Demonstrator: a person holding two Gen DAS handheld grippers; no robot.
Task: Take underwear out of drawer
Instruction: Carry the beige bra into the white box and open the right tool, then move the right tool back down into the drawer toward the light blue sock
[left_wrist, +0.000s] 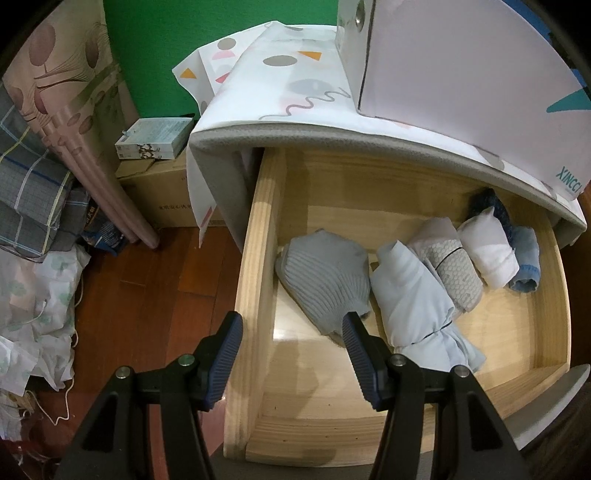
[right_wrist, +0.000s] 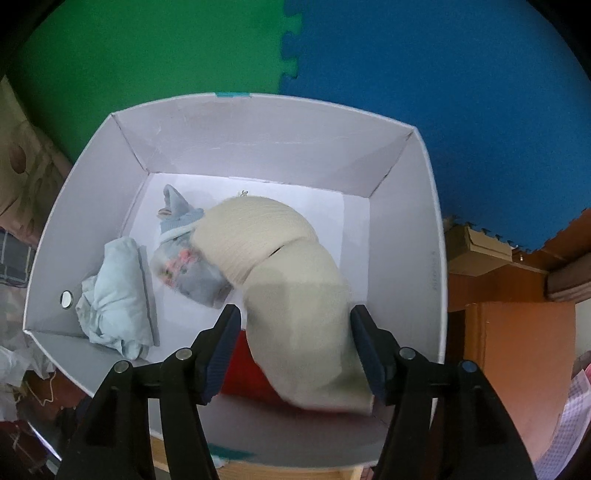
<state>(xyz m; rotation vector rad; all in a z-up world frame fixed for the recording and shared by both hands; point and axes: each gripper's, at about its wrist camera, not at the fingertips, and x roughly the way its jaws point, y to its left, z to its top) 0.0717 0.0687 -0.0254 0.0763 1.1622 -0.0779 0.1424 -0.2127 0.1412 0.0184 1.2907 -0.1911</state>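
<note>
Cream underwear (right_wrist: 295, 295) between parted right fingers (right_wrist: 364, 332) | left fingers (left_wrist: 229, 339) apart, empty

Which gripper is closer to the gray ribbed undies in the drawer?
Left. The left gripper hangs open just above the gray ribbed underwear; the right gripper is over the white box.

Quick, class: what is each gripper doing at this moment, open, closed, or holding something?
Left gripper: open, empty, above the wooden drawer.
Right gripper: open, with the cream garment between its fingers over the white box.
</note>
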